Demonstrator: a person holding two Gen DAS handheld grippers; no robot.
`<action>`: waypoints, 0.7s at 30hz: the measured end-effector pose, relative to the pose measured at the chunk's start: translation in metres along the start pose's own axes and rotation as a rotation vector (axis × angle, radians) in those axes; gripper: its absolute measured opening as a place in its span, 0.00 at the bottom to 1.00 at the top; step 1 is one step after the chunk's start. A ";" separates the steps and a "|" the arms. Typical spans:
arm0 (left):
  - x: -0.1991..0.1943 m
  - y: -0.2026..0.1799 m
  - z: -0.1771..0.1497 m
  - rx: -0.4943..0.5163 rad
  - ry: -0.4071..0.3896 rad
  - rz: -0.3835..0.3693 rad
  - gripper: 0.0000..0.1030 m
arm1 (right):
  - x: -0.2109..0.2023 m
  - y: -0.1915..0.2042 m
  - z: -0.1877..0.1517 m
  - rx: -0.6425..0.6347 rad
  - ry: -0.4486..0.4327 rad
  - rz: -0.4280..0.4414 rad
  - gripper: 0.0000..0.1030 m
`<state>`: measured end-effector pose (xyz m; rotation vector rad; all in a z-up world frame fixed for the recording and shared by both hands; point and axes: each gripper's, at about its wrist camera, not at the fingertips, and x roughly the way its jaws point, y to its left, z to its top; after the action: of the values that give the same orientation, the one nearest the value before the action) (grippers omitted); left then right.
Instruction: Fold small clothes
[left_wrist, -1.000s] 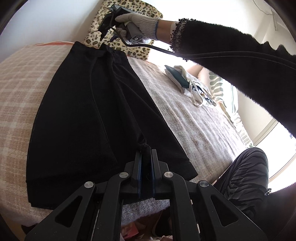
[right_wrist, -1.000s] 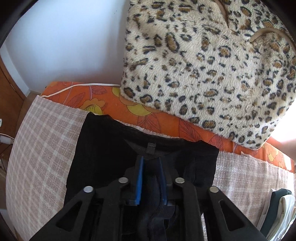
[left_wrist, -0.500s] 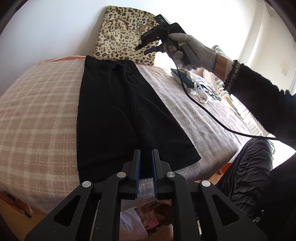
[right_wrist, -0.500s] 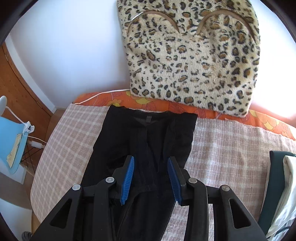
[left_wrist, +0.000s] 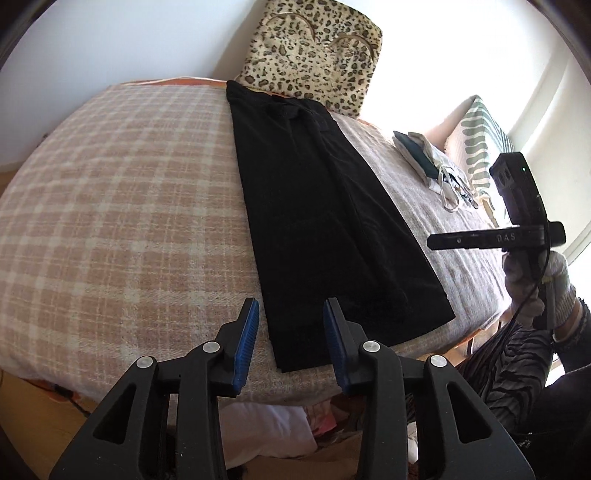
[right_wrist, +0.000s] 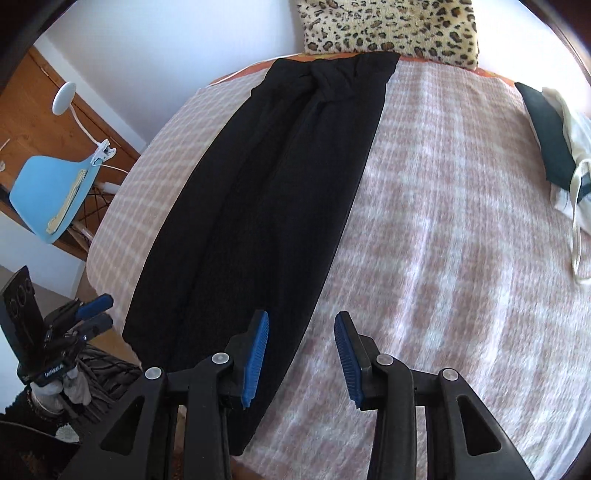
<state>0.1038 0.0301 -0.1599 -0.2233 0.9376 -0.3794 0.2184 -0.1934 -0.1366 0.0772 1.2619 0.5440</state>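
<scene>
Now both my tongs gape wide, empty: the left gripper (left_wrist: 290, 328) over the black garment's (left_wrist: 325, 206) near hem, the right gripper (right_wrist: 301, 345) just right of it. Soft, limp cloth; I'd pinch hem corners.

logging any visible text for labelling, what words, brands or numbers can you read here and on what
"DAS" on the crossbar of the right gripper, seen from the left wrist view; small marks further left on that bar are too small to read.
White lettering on the body of the left gripper, in the right wrist view, is too blurred to read.
No text shows on the black garment, leopard cushion or checked blanket.
</scene>
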 end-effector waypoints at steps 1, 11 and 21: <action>0.002 0.003 -0.002 -0.023 0.014 -0.011 0.33 | 0.000 0.002 -0.012 0.014 0.008 0.023 0.39; 0.011 0.008 -0.007 -0.058 0.065 -0.048 0.33 | 0.000 0.005 -0.064 0.096 0.018 0.108 0.39; 0.015 0.008 -0.007 -0.032 0.062 -0.019 0.13 | 0.005 0.025 -0.069 0.007 -0.001 0.057 0.17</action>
<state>0.1077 0.0312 -0.1780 -0.2509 1.0032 -0.3906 0.1471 -0.1859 -0.1540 0.1197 1.2638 0.5879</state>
